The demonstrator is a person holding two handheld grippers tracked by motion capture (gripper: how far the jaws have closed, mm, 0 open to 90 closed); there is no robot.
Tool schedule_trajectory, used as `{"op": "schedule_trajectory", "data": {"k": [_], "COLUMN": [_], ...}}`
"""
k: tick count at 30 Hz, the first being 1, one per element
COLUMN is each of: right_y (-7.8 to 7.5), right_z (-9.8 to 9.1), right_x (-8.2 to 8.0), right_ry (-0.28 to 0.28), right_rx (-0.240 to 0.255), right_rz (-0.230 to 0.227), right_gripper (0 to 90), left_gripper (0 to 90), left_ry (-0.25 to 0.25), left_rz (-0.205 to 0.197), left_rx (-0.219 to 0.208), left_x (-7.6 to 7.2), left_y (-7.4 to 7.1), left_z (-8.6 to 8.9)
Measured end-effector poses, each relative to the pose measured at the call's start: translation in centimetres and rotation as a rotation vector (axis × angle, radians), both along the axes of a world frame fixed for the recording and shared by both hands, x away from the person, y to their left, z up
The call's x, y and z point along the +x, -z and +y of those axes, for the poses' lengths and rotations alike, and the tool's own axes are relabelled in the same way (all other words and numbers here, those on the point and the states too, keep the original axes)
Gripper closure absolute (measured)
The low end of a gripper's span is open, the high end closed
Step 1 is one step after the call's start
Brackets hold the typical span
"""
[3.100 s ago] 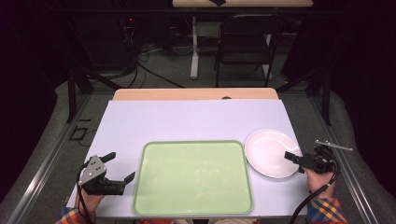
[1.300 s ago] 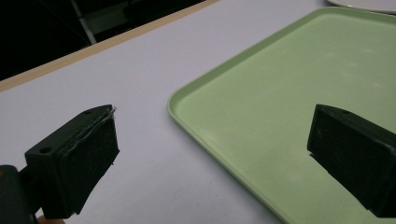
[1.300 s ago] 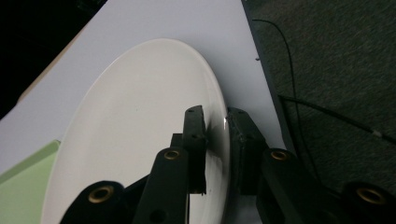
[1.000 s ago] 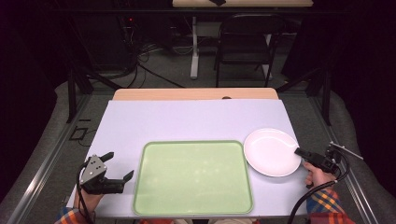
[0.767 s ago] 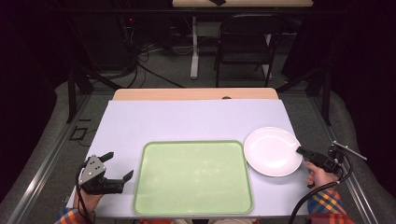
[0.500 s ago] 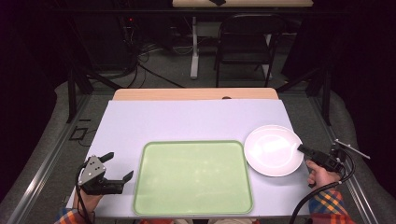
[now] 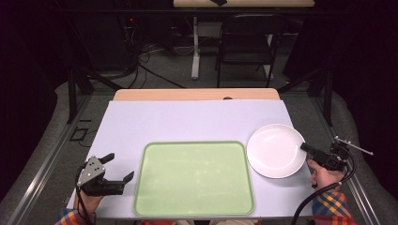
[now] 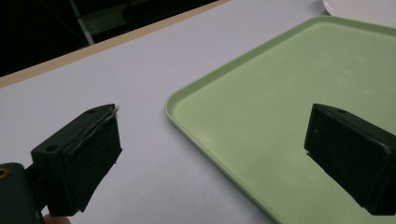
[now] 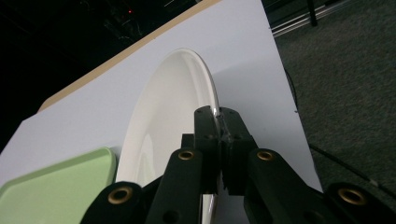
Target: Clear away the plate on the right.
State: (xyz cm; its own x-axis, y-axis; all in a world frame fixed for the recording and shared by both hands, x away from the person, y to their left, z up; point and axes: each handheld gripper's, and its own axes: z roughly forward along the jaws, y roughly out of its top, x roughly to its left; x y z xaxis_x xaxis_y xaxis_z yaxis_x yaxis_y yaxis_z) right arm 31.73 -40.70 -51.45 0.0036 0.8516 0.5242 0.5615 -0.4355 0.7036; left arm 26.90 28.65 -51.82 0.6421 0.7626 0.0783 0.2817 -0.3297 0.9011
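Observation:
A white plate (image 7: 275, 149) hangs just above the table's right side, held by its near right rim. My right gripper (image 7: 307, 149) is shut on that rim. In the right gripper view the two black jaws pinch the thin edge of the plate (image 9: 170, 112), which looks tilted. A light green tray (image 7: 193, 177) lies flat in the middle near the front edge. At the front left my left gripper (image 7: 119, 168) rests by the tray's left edge and stands open. Its pads (image 8: 91, 156) are wide apart over the corner of the tray (image 8: 280, 107), with nothing between them.
The pale lilac tabletop (image 7: 187, 119) stretches bare behind the tray, with a wooden strip (image 7: 197, 94) along its far edge. A black chair (image 7: 246, 37) and cables stand on the floor beyond. A cable trails from the right gripper off the table's right edge.
The right gripper has lifted the plate by its rim and carried it slightly up and to the right. The left gripper has stayed where it was.

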Motion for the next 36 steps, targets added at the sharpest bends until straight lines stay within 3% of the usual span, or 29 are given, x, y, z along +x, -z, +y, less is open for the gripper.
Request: {"op": "schedule_trajectory", "data": {"k": [10,11,13,16,17,26,36], "right_y": [-2.2,-2.6,-2.9,-3.9,-3.9,-5.8,-6.8], "right_z": [1.9,2.3,2.5,3.6,3.6,6.0,7.5], "right_x": [-0.1,-0.2,-0.3,-0.6,-0.6,-1.0,-1.3], "right_ry": [-0.032,-0.041,-0.045,-0.069,-0.069,-0.107,-0.132], "right_rx": [-0.131,-0.169,-0.183,-0.259,-0.259,-0.421,-0.509], "right_rz": [-0.059,-0.067,-0.073,-0.108,-0.108,-0.156,-0.181], "right_gripper": [86.7,86.7,86.7,86.7,86.7,86.5,86.6], "left_gripper": [3.6,3.8,3.7,4.0,4.0,4.6,4.4], "left_ry": [0.008,0.012,0.013,0.012,0.010,0.025,0.032], "left_rz": [-0.010,-0.005,-0.005,-0.006,-0.001,0.008,0.007], "left_rx": [-0.007,0.000,0.003,0.001,0.001,-0.001,-0.006], "left_x": [0.0,0.0,0.0,0.0,0.0,0.1,0.2], "left_y": [-0.1,0.0,0.0,0.0,0.0,0.0,0.0], "left_z": [0.0,-0.1,-0.1,-0.1,-0.1,-0.3,-0.3]}}
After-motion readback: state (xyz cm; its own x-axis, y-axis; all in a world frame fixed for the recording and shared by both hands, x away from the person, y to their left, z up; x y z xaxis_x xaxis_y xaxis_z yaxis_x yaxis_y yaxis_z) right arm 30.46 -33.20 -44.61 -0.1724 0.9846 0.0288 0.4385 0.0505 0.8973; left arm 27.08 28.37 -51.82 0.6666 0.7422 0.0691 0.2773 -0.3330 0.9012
